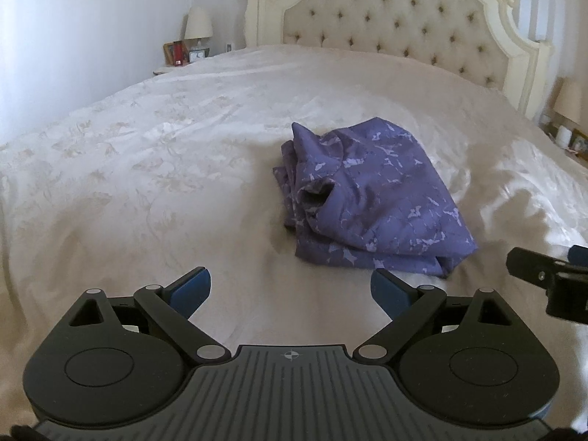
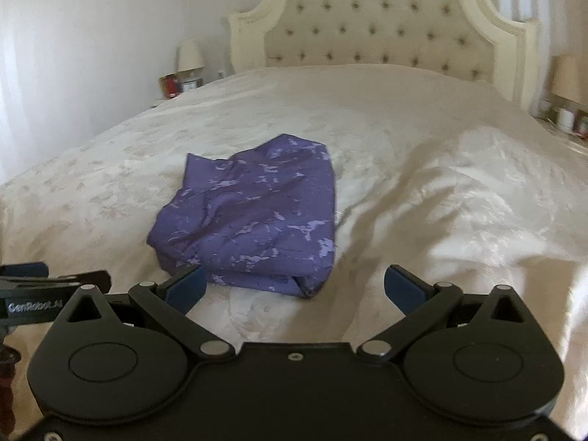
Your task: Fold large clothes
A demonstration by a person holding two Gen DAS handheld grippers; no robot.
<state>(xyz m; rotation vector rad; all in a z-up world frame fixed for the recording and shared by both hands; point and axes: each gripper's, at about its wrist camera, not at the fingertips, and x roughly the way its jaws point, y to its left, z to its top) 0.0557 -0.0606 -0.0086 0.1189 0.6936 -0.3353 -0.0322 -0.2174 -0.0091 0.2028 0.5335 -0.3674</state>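
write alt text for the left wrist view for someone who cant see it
A purple patterned garment lies folded in a loose bundle on a cream bedspread, just beyond the open, empty left gripper. The right gripper pokes in at the right edge, and a tufted headboard stands behind.

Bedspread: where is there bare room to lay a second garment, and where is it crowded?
Free: the bedspread left of the purple garment, and the stretch between garment and headboard. Crowded: the near edge, where the open left gripper and right gripper flank it.
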